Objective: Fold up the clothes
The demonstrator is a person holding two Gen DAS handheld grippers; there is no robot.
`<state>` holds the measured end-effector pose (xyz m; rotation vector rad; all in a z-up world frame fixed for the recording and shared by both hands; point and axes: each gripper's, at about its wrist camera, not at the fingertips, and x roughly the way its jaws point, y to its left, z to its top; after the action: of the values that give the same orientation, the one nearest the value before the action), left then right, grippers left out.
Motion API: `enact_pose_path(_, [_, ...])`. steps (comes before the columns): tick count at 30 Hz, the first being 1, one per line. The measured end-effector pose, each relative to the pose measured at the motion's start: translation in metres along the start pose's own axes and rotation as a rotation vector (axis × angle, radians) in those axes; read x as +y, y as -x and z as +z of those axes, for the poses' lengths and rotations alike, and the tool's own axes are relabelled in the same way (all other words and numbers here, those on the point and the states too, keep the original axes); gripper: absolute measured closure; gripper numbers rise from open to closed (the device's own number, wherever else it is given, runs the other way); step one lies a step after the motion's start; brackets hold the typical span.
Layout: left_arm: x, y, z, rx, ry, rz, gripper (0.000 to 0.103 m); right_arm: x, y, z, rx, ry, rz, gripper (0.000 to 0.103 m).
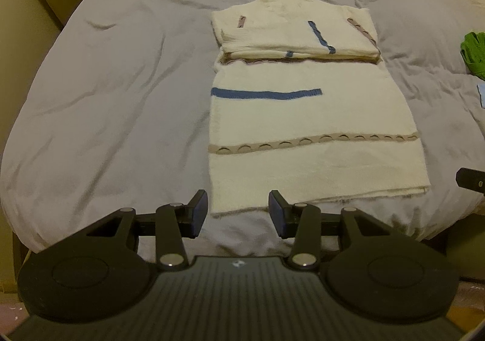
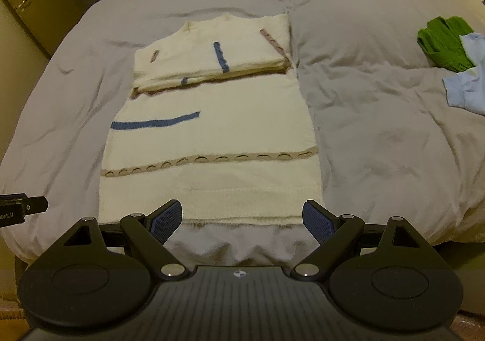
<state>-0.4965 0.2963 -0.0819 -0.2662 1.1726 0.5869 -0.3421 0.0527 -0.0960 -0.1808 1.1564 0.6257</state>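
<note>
A cream knit sweater [image 1: 309, 116] with blue and tan stripes lies flat on the grey bed, its sleeves folded across the chest at the far end. It also shows in the right wrist view [image 2: 212, 135]. My left gripper [image 1: 238, 212] is open and empty, just short of the sweater's near left hem corner. My right gripper [image 2: 242, 218] is open wide and empty, hovering at the near hem's right half. The tip of the right gripper [image 1: 469, 178] shows at the left view's right edge, and the left gripper [image 2: 24, 207] at the right view's left edge.
The grey duvet [image 1: 121, 98] covers the bed, whose near edge drops off below the grippers. A green garment [image 2: 444, 42] and a light blue garment [image 2: 468, 80] lie at the far right. Wardrobe doors [image 2: 27, 7] stand behind the bed at left.
</note>
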Motion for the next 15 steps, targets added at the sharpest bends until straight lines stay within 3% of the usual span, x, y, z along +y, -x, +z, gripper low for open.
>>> enact_pose_path(9, [0.048, -0.016, -0.001, 0.009, -0.047, -0.028, 0.061, 0.031, -0.005, -0.010, -0.018, -0.075, -0.025, 0.014])
enact_pose_path(15, [0.071, -0.045, -0.009, 0.059, -0.064, -0.063, 0.061, 0.036, -0.019, -0.033, 0.034, -0.158, -0.075, 0.014])
